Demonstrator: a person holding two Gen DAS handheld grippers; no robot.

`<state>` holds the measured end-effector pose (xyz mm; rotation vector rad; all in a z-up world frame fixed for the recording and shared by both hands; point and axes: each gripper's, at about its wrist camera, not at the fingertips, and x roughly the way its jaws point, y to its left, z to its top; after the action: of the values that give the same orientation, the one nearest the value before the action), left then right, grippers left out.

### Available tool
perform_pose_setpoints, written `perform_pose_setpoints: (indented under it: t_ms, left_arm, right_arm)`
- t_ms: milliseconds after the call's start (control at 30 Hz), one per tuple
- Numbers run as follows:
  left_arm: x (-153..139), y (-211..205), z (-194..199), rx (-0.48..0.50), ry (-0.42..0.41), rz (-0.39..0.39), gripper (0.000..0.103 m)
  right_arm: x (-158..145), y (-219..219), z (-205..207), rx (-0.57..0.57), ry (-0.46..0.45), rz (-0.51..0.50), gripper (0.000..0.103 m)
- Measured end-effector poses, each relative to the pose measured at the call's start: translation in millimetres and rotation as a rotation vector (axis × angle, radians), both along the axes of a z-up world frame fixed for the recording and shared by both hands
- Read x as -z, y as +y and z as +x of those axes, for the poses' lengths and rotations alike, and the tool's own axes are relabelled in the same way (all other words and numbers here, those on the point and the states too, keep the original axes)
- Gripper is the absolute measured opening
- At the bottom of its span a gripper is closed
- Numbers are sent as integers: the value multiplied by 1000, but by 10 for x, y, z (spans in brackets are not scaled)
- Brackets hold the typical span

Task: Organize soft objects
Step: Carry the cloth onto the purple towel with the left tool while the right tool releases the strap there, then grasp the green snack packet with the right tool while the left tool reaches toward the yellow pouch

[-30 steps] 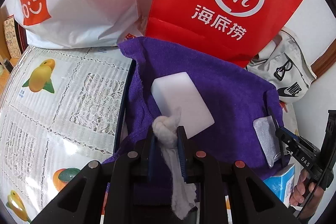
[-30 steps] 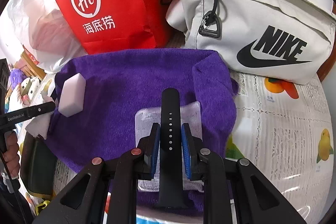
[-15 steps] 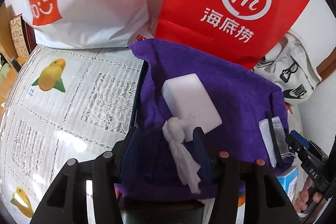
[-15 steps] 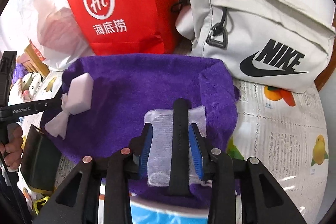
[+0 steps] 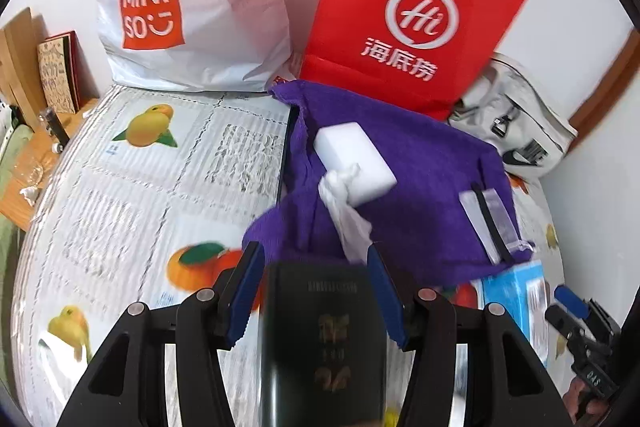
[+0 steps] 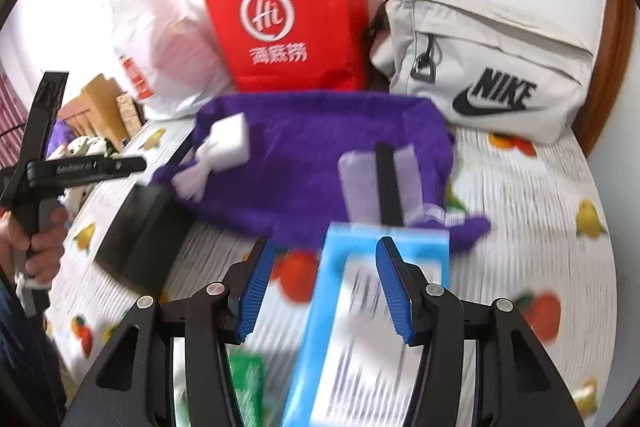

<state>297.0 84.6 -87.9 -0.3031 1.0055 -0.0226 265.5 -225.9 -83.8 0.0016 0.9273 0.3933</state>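
Where the white wall meets it, the bench carries a ribbed plastic cover printed with oranges, yellow fruit and lace squares. A wooden frame edges the wall at the right, and wooden furniture with a small patterned book stands off the bench's left end.

Against the wall lean a white Miniso bag, a red paper bag with a white Hi logo, and a beige Nike pouch.

In front of them a purple towel lies spread on the bench. On its left part sits a white sponge block, with a knotted white cloth touching its near edge. On its right part a sheer pouch lies flat with a black strap along its middle.

Nearer the cameras, a black box lies by the towel's left edge and a blue carton by its near edge.

The left tool hovers over the black box, its jaws parted about halfway after just opening, nothing between the pads. The right tool hangs over the blue carton, jaws likewise just spread and gripping nothing. A hand holds the left tool's handle.
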Motion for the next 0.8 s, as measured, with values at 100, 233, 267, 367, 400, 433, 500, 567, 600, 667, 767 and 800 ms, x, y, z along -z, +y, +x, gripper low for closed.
perform_pose_setpoints:
  t_ms: [100,233,267,367,400,433,500,567,600,667,767,800]
  left_arm:
    - [-61,-42,-205,15,-16,-2,51]
    - [-83,-110,-503,37,-24,2,51]
    - [-72,-118,-539,40,-24,2,51]
    - [-31,-156,-718,60,-19,-1,51]
    - [-6,-166,-772,63,-11,4,51]
    - [17,-170,-828,63,0,7,51]
    - [33,-163,-922,70,2,8,51]
    - [35,-152,-1023,68,-3,16,51]
    - [40,-147,-1054,67,-2,18,51]
    - [63,-140,-1127,71,5,20,51]
    - [95,-137,-1200,75,10,28,51]
    - [105,-136,-1224,78,12,29,51]
  right_arm:
    - [12,26,-369,-47,14,21,53]
    - [87,98,-817,-109,21,24,53]
    - [120,115,-901,-115,24,21,53]
    - [249,149,-1071,-120,37,13,53]
    - [309,170,-1103,-127,47,4,53]
    - [350,187,-1118,-133,55,-6,53]
    - [424,227,-1140,-134,59,-45,53]
    - [475,257,-1137,-137,44,-68,53]
    - [503,276,-1117,-130,39,-85,53]
    - [556,317,-1075,-140,39,-95,53]
    - [613,407,-1040,-173,33,-136,48]
    - [603,424,-1048,-180,18,-142,37]
